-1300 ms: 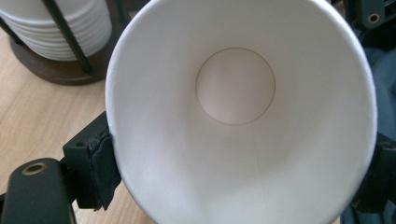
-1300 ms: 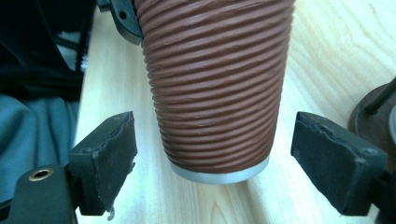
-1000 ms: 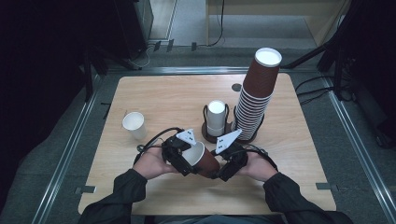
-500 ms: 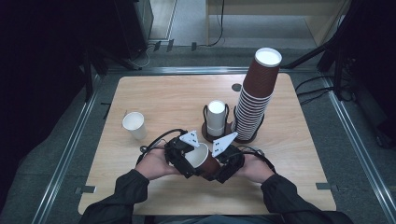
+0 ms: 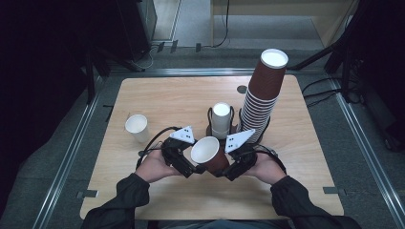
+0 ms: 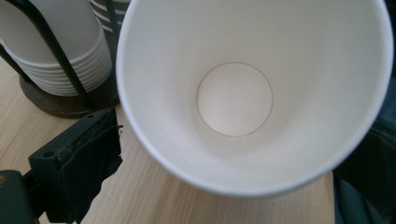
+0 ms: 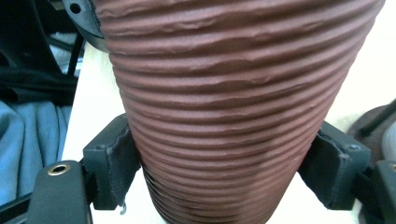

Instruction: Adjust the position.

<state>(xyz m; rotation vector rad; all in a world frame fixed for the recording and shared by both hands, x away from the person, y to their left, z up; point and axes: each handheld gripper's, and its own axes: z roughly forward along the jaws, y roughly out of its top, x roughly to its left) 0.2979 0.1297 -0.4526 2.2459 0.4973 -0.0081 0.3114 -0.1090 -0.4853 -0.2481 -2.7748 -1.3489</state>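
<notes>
1. The brown ribbed cup (image 5: 211, 155) is held tilted above the near middle of the tabletop (image 5: 167, 100), between both hands, its open mouth turned toward the left claw (image 5: 191, 164).
2. The right claw (image 5: 228, 168) is clamped on the cup's lower wall; both pads press the ribbing.
3. Left claw: one pad (image 6: 81, 165) is visible beside the rim; whether it grips cannot be told.
4. Judgement: an empty paper cup, light, easily crushed; the ribbing aids grip. Best held low, near the stiffer base.
5. No brand, label or writing is legible.
</notes>
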